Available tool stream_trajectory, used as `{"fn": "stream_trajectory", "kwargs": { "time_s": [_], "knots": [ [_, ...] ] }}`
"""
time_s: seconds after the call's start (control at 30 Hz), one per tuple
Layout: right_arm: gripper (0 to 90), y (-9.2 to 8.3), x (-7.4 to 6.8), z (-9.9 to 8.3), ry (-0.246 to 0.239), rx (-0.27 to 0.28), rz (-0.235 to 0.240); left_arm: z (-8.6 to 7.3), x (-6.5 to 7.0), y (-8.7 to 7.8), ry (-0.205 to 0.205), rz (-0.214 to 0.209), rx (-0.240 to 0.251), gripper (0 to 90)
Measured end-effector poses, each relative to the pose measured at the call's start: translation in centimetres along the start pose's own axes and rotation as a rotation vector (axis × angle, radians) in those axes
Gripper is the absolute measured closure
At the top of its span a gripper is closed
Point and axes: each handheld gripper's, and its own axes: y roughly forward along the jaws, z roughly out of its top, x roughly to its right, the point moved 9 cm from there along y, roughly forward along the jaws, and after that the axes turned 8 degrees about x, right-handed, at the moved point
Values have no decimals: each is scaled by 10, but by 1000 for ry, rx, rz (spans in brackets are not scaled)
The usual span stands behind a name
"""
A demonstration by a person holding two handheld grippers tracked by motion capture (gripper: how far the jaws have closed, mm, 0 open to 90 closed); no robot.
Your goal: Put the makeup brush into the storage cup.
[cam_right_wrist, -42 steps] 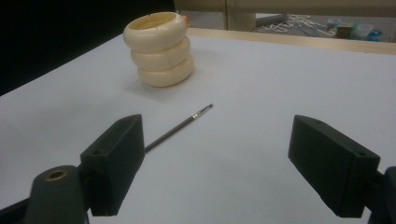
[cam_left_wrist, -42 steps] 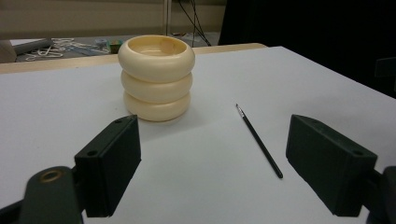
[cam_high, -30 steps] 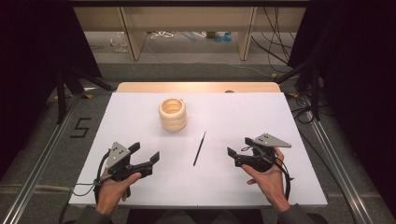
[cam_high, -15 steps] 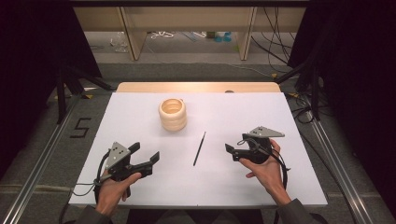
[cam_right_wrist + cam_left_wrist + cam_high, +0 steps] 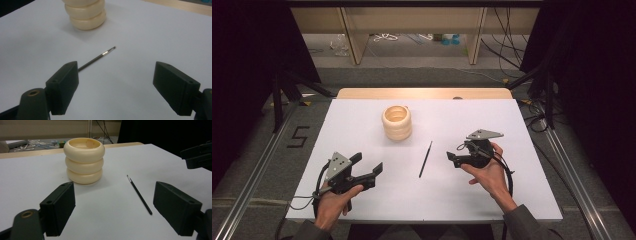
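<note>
With my right gripper (image 5: 453,159), jaws apart, I should straddle the thin brush (image 5: 425,159) at mid-handle and close squarely; left gripper (image 5: 369,170) waits, jaws apart.

On the table (image 5: 362,125): pot (image 5: 397,122) toward the far side, left of centre; brush (image 5: 426,158) nearer and to its right, lying flat, apart from it. Left gripper (image 5: 368,171) near the front edge, left of the brush. Right gripper (image 5: 453,158) just right of the brush, jaws toward it.
</note>
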Motion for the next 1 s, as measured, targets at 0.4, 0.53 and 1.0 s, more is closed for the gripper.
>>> {"fn": "stream_trajectory", "kwargs": {
  "time_s": [0.4,0.53,1.0],
  "knots": [
    [223,24,-4,11,-46,-51,6,0,1,0,4,-7,2,174],
    [231,33,-9,14,-32,-88,14,1,1,0,4,-7,4,175],
    [245,71,-14,13,-17,-188,1,1,1,0,9,-8,3,175]
  ]
}}
